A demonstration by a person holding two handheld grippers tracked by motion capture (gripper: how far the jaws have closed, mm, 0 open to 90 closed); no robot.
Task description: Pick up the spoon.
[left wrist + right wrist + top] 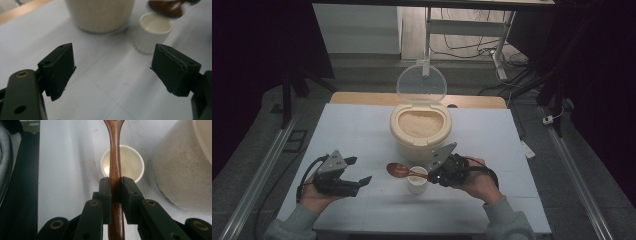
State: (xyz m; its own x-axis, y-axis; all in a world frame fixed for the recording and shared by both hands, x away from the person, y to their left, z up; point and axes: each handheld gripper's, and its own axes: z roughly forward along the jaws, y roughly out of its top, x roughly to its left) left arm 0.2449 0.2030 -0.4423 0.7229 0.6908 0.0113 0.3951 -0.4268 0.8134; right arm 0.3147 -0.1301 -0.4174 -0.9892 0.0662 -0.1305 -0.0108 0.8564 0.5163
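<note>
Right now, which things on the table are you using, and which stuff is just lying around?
Being used:
- wooden spoon, clamped in the right gripper
- small white cup under the spoon's handle
- rice bin, lid open
- left gripper, open, holding nothing

Just lying around:
- cables on the floor behind the table
- white plug on the floor

spoon bowl [115, 122]: cut off by top edge in right gripper view | spoon [166, 7]: blurred in left gripper view | container [100, 15]: top cropped | cup [417, 181]: contents too small to tell, high view
</note>
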